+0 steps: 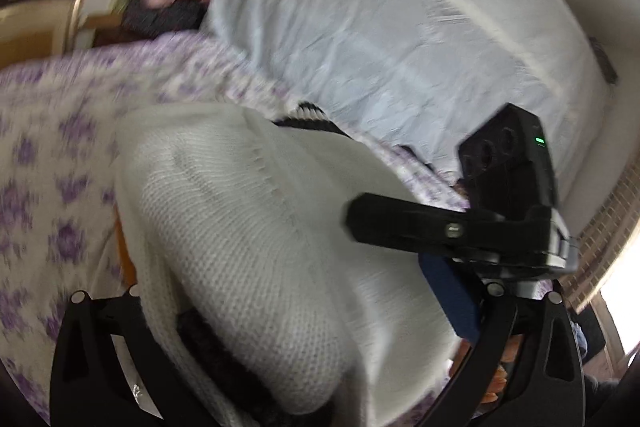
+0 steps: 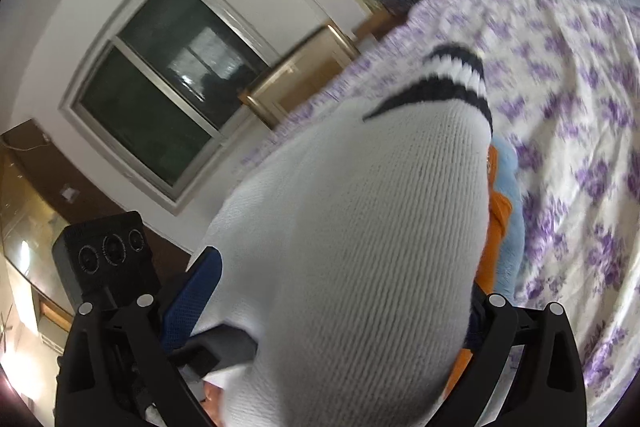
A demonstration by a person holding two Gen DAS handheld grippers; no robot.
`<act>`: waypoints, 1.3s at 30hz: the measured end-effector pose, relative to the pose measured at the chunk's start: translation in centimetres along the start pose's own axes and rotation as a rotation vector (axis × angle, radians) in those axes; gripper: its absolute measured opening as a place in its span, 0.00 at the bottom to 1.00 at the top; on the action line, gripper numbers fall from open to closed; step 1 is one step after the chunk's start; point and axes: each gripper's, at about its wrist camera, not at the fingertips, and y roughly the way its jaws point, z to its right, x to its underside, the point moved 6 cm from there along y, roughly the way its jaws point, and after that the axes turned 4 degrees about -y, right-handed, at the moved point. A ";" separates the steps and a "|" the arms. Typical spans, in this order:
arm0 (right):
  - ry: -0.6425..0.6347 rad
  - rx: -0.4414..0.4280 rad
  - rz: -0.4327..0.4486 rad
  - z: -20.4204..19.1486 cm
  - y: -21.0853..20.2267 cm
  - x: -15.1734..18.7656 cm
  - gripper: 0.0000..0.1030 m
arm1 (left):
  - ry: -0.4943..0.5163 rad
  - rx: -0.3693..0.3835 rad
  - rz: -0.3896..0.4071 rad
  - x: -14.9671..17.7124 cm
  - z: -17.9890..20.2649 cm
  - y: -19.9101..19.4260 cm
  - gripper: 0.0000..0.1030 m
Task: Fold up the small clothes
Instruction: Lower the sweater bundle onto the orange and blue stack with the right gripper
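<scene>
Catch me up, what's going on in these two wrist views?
A person with a handheld claw in each hand is working a white knit sweater over a bed with a purple-flowered sheet. The knit fills the space between both claws' fingers, so each seems to be gripping it, though the fingertips are hidden. Its black-and-white striped cuff hangs toward the bed. An orange and a light blue garment lie beneath. No finished fold is visible; the left view is motion-blurred.

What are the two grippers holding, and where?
Both hold the white knitted sweater, seemingly by one edge; the fabric hides the exact pinch points.
</scene>
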 end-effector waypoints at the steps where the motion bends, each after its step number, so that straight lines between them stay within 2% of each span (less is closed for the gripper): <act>1: -0.005 -0.008 0.007 0.3 0.2 0.2 0.97 | -0.012 -0.013 0.001 0.3 -0.7 0.3 0.96; 2: -0.013 -0.019 0.017 0.5 0.2 0.2 0.97 | -0.026 -0.031 0.012 0.5 -1.6 0.4 0.96; 5: -0.029 -0.027 0.019 0.6 0.4 0.4 0.97 | -0.058 -0.003 0.016 0.9 -2.7 0.4 0.96; 9: -0.062 0.006 0.010 0.5 0.9 1.0 0.97 | -0.039 -0.040 0.022 1.9 -2.7 0.5 0.96; 17: -0.027 -0.033 0.029 1.8 0.5 1.1 0.97 | -0.057 -0.049 0.018 2.2 -2.7 1.2 0.96; 21: 0.002 -0.048 0.043 1.3 -1.1 0.8 0.97 | -0.075 -0.046 0.031 1.6 -2.1 -0.3 0.95; 27: -0.057 0.056 0.092 0.7 -4.7 1.1 0.97 | -0.096 -0.020 0.083 0.7 -1.6 -3.8 0.95; 30: -0.072 0.127 0.082 1.4 -5.0 2.2 0.97 | -0.094 -0.049 0.109 0.5 -1.6 -4.4 0.95; 32: -0.056 0.112 0.073 2.1 -4.8 3.0 0.97 | -0.095 -0.054 0.124 0.7 -1.5 -4.8 0.95; 34: -0.015 0.082 0.057 3.1 -4.5 3.7 0.97 | -0.092 -0.105 0.102 1.1 -1.7 -4.3 0.95; 36: 0.030 0.033 0.028 4.0 -3.9 4.4 0.97 | -0.074 -0.184 0.021 2.3 -2.3 -2.3 0.96; 37: 0.044 0.015 0.015 4.4 -3.6 4.6 0.97 | -0.096 -0.165 -0.003 3.1 -2.7 -1.3 0.96; 39: 0.062 -0.008 0.017 5.0 -3.5 5.0 0.97 | -0.172 -0.097 -0.002 3.8 -3.5 -1.0 0.96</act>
